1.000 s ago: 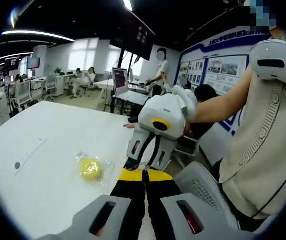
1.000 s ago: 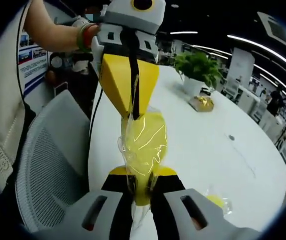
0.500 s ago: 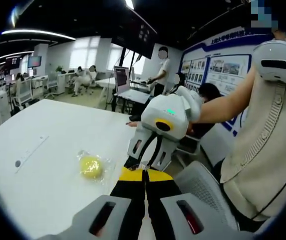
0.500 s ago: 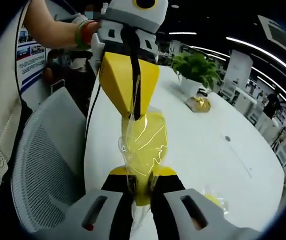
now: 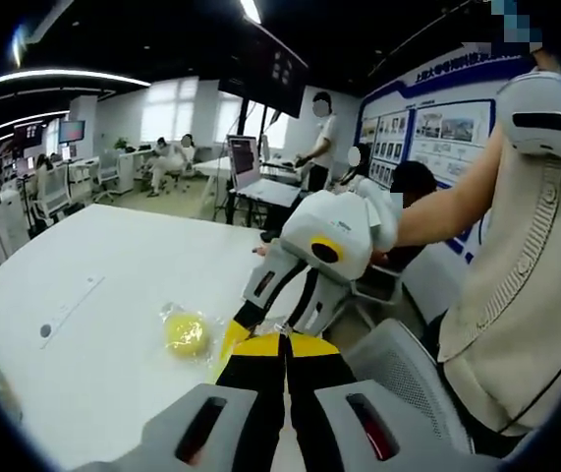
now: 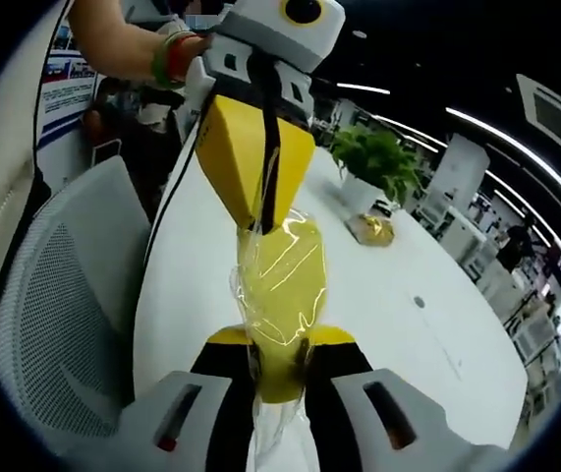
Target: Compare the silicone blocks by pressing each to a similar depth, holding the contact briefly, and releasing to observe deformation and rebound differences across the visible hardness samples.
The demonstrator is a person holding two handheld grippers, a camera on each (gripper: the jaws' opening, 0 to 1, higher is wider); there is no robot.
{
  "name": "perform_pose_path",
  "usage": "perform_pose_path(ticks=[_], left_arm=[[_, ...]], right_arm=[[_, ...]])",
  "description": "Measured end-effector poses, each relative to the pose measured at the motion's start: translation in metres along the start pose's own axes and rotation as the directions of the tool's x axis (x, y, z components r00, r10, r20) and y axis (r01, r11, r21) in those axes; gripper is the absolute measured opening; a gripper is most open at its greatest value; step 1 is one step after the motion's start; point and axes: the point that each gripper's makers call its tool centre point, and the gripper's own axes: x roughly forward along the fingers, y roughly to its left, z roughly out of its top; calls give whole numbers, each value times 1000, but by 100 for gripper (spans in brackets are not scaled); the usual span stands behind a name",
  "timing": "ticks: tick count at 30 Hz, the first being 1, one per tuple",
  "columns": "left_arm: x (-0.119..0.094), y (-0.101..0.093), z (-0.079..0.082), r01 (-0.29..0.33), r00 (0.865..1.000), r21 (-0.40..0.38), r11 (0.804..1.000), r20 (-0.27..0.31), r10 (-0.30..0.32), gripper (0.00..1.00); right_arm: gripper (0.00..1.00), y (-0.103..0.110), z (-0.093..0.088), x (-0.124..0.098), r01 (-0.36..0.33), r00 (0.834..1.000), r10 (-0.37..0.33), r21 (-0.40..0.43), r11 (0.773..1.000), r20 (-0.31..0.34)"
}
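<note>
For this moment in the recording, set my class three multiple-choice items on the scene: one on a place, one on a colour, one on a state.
1. Where does the second wrapped block lie?
A. on the white table
B. on the mesh chair
C. beside the laptop

2. What colour is the block in the clear wrapper stretched between the two grippers?
A. blue
B. yellow
C. red

3. How is that wrapper held?
A. lying free on the table
B. pinched by one gripper alone
C. pinched at both ends by the left gripper and the right gripper

Answers:
1 A: in the left gripper view it rests on the white table.
2 B: yellow shows through the film.
3 C: in the right gripper view, each gripper's jaws close on one end.
</note>
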Motion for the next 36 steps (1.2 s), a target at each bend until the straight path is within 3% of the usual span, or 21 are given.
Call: perform_pose_path(ticks=[13, 25, 29, 36], left_arm=[[2, -2, 0, 14, 1000, 2, 1000, -13, -14, 0], [-1, 9, 2, -7, 999, -85, 996, 32, 9, 0], [-2, 10, 2, -18, 999, -115, 993, 44, 23, 0], [-7, 14, -1, -36, 997, -166, 986, 66, 47, 0]], right_arm=[[19, 4, -3, -4, -7, 1000, 3, 121, 993, 30], [27, 4, -3, -3, -7, 999, 0, 169, 986, 42], [30, 7, -2, -3, -14, 999, 4, 206, 979, 47], [36, 7, -1, -11, 42, 992, -78, 318, 947, 101]])
